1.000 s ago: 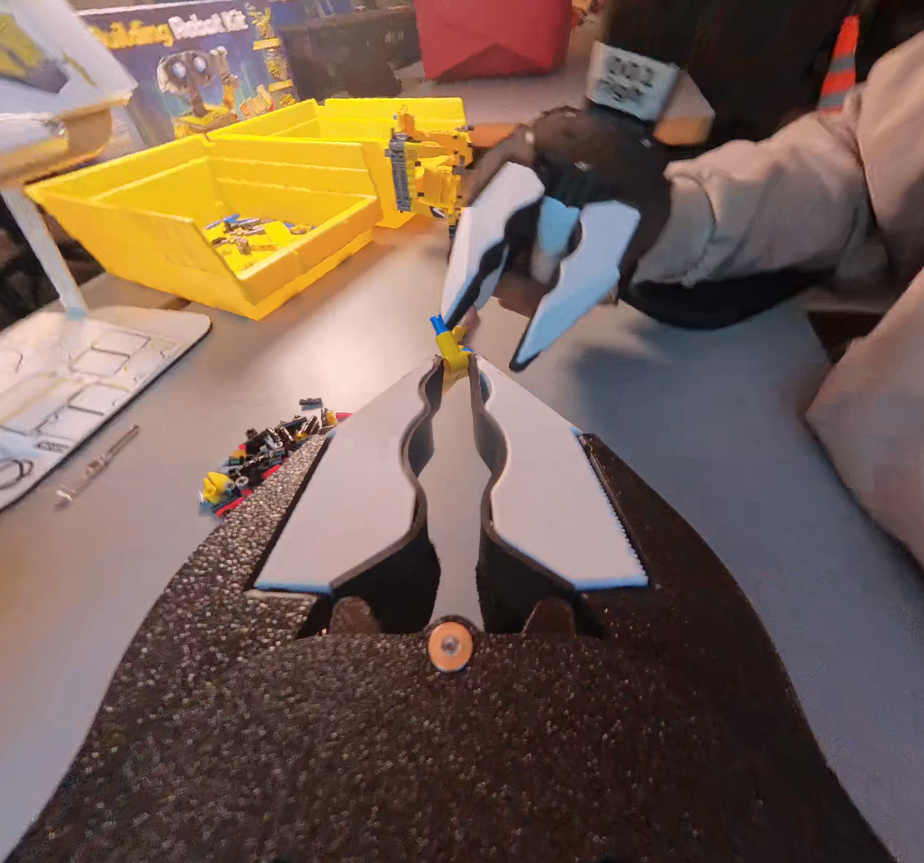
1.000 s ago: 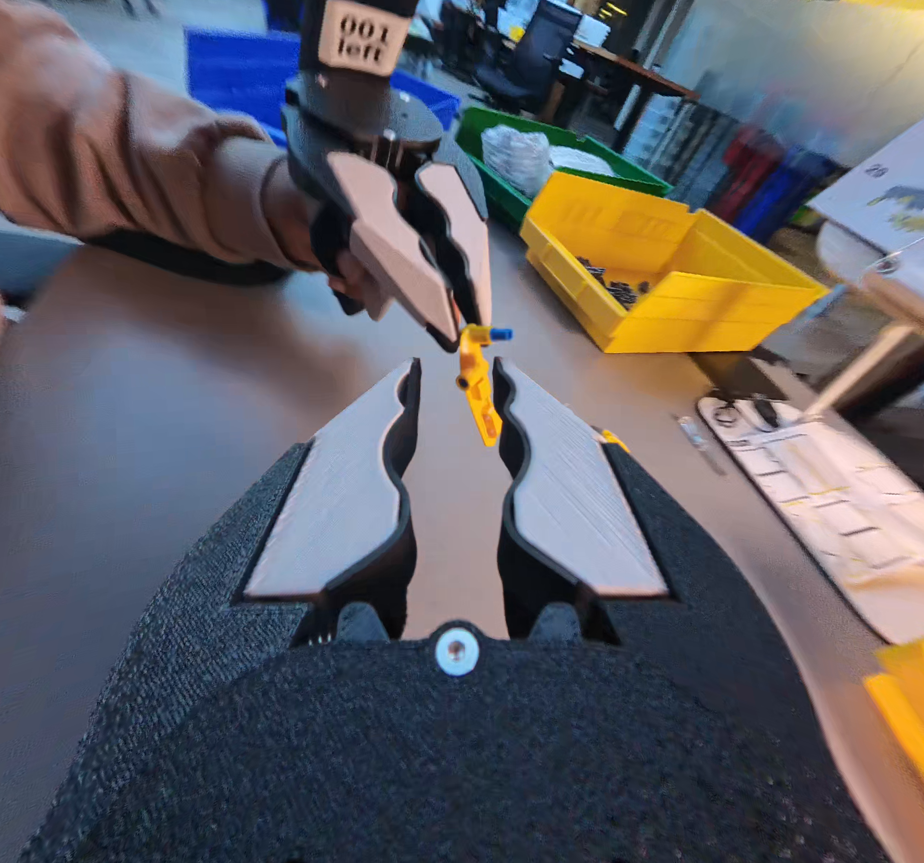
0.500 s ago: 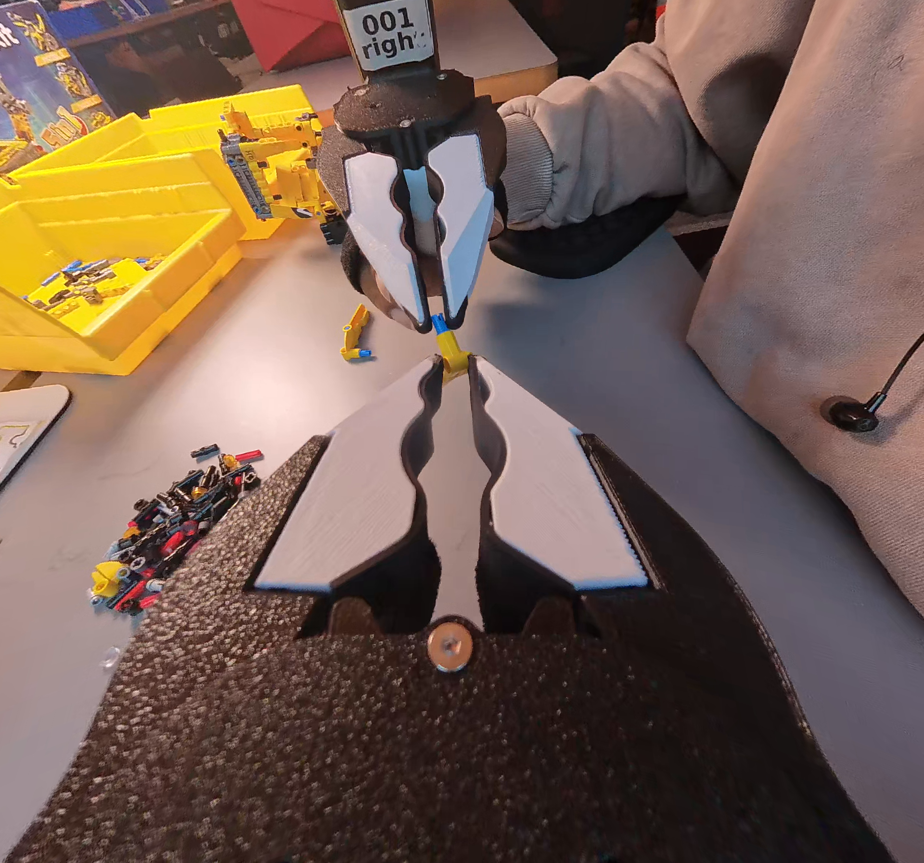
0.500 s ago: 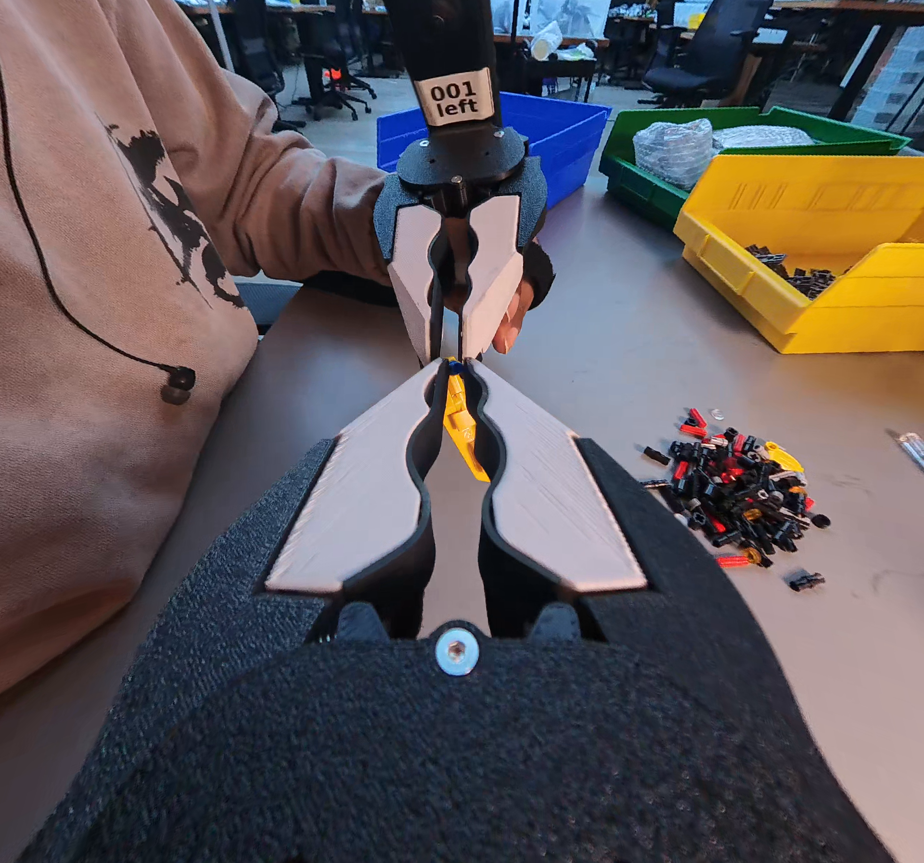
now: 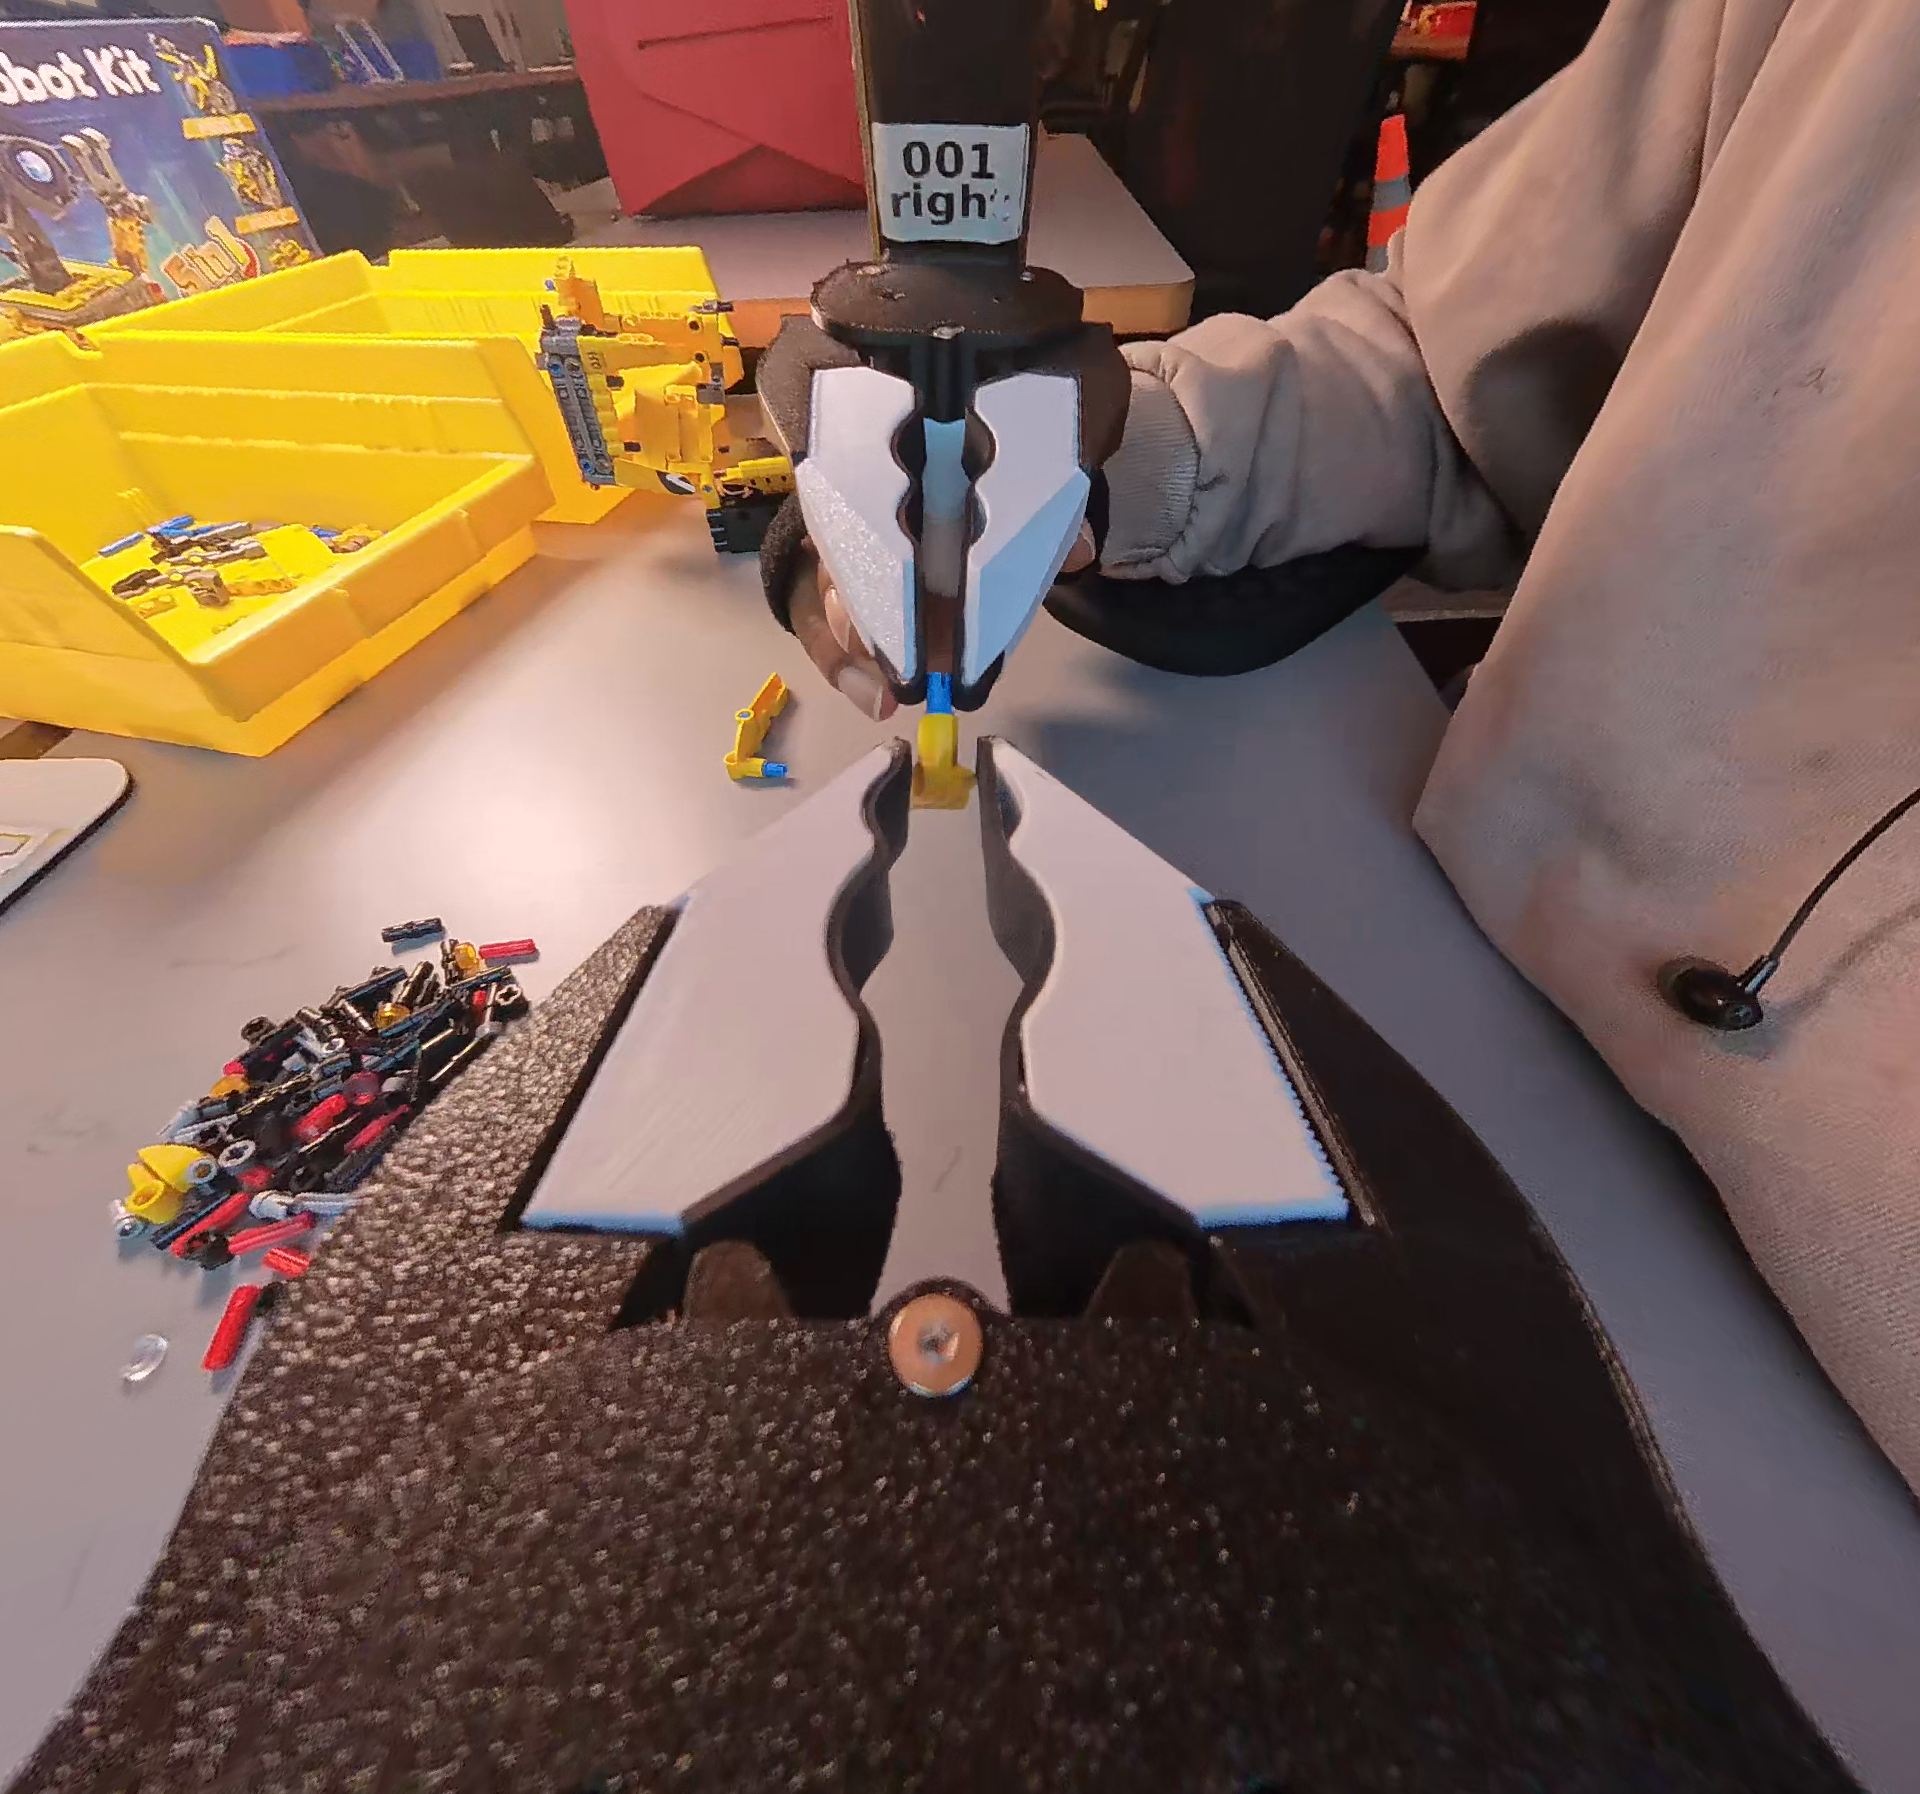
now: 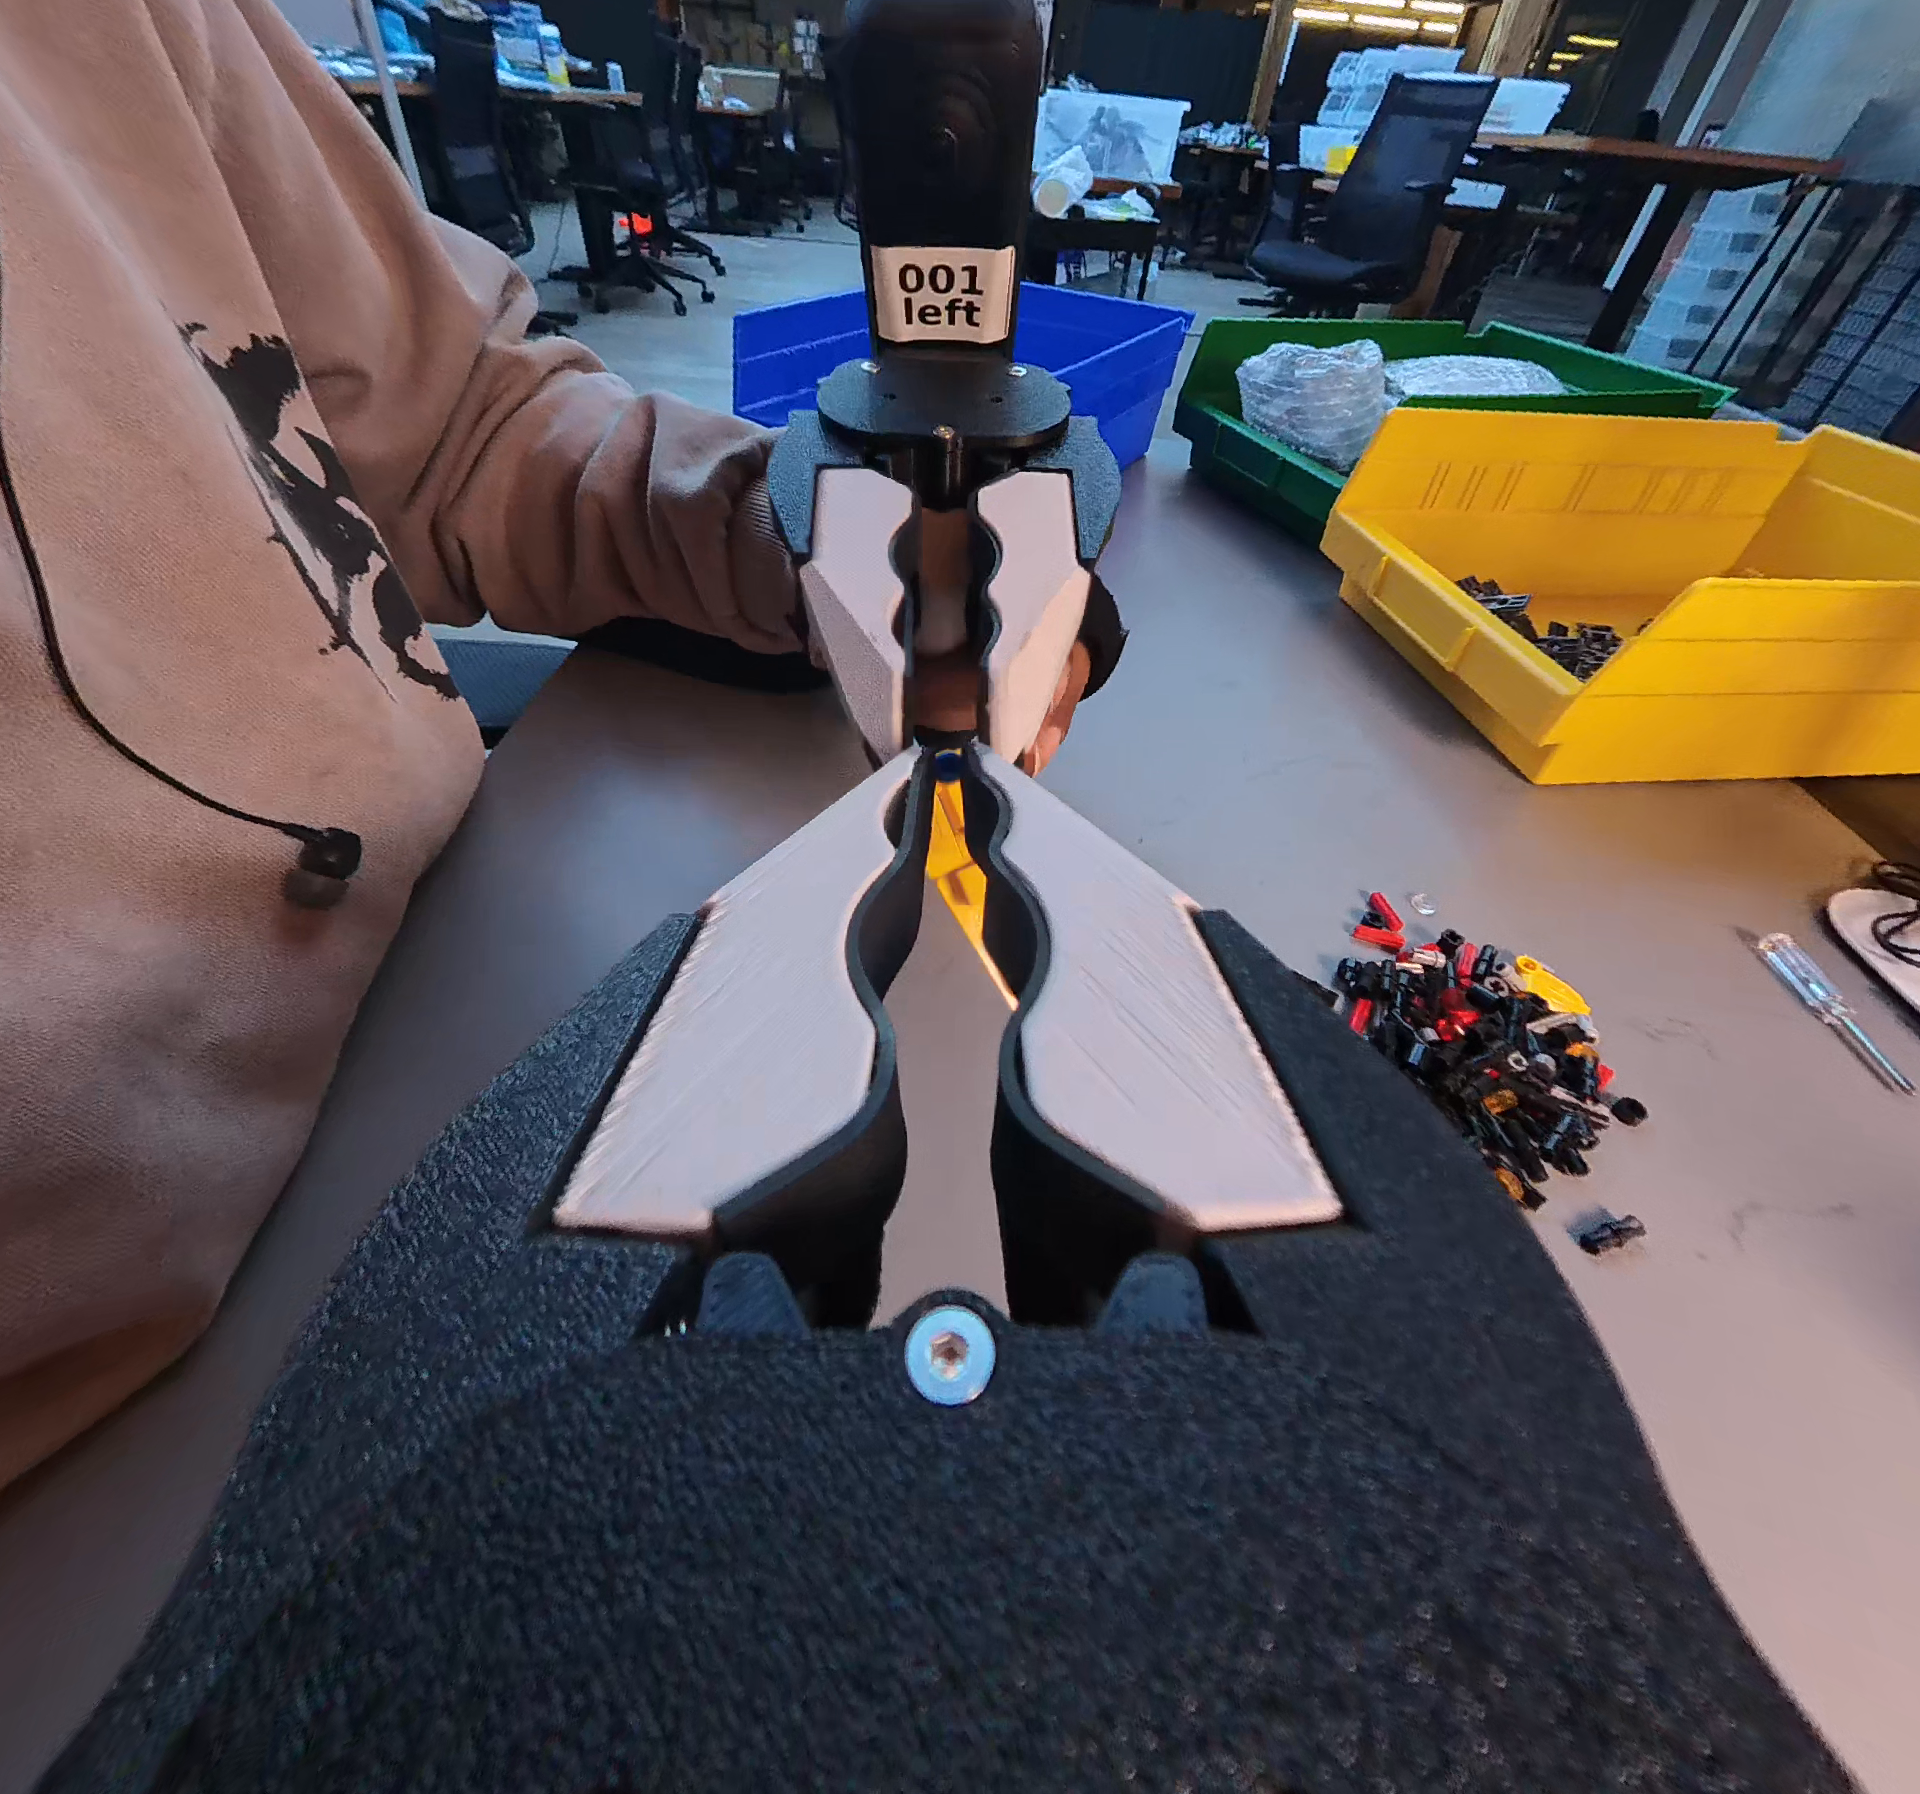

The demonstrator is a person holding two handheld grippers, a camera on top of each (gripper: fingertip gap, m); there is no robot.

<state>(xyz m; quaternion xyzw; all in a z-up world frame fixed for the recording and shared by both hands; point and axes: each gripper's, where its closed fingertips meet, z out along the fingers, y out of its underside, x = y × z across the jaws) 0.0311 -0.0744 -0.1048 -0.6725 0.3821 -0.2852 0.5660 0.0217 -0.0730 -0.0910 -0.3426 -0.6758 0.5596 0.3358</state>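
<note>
Left hand-held gripper (image 5: 943, 768) pinches a yellow piece (image 5: 940, 755). Right hand-held gripper (image 6: 943, 770), tip to tip, clamps its blue pin (image 5: 938, 693). Loose-parts pile (image 5: 312, 1069) lies left of both on the counter (image 5: 582, 705).

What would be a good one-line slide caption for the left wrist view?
Left gripper pinches a yellow piece while the right gripper closes on its blue pin.

Beige sweatshirt sleeve (image 5: 1299, 435), black drawstring (image 6: 322, 861), pale-fingered black left gripper (image 5: 942, 773), silver screw (image 5: 932, 1349)
</note>
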